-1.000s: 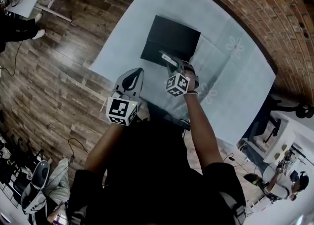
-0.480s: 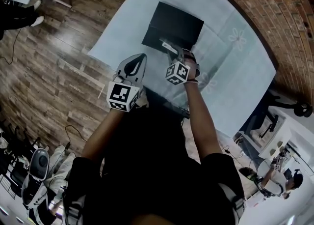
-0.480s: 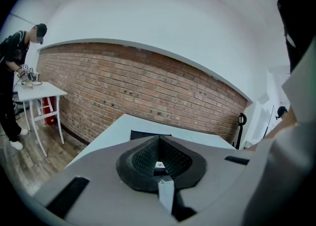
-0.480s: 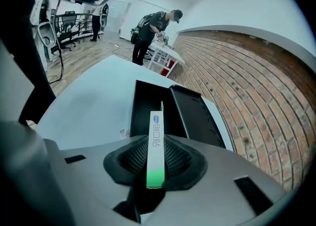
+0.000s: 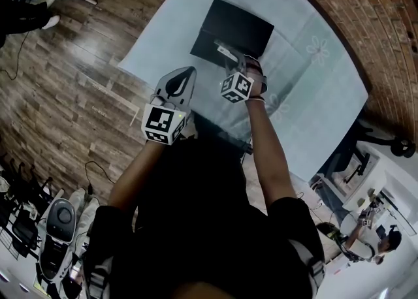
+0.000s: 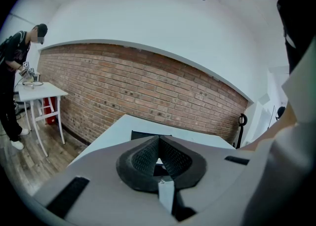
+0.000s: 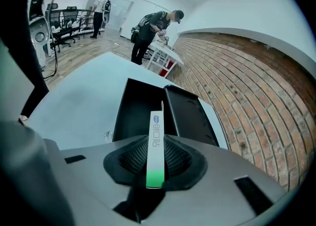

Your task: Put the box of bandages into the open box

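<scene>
The right claw (image 7: pixel 156 146) is clenched on a slim white-and-green cardboard box of bandages (image 7: pixel 156 126), held edge-up at frame centre just above the near edge of the open black box (image 7: pixel 140 109) on the pale-blue-clothed bench (image 7: pixel 74 101). The left claw (image 6: pixel 159 138), at lower centre, is closed on nothing.

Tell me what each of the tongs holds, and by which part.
The right tongs grip the box of bandages by its green end; the left tongs are shut and empty.
</scene>
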Demonstrator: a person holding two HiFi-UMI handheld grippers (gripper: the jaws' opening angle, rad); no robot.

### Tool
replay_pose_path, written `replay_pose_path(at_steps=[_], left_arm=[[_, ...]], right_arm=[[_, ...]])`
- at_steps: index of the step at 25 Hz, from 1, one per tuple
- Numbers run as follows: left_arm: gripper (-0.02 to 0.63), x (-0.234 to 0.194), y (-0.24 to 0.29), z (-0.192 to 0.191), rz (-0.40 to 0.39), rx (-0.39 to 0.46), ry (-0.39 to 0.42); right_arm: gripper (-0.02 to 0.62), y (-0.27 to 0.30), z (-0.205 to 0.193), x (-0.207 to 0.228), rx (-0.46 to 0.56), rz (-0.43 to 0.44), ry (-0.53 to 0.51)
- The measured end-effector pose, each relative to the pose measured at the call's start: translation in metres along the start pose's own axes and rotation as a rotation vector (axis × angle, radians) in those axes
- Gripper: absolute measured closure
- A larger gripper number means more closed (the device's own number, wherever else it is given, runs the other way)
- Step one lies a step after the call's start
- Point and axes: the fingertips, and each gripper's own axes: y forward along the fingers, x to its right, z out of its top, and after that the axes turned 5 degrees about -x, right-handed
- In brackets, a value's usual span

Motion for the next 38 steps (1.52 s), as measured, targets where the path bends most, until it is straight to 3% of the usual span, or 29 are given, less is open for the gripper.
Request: replay_pose_path(at_steps=[8,31,38], left_arm=[[0.575,0.0,0.0,-0.003,0.003,-0.006,-0.007],[0.575,0.003,-0.003,0.0,-0.012,0.011,-0.008],[0.575,0.002,-0.005,0.006,-0.023,0.022,-0.006]], right_arm=[[0.485,0.007,-0.003,0.006,-0.007,-0.014,-0.036],[0.46,-0.012,-0.005,-0.012,0.006,0.093,0.082],[0.475,-0.031,0.006,-0.011,0.058,0.099,0.209]])
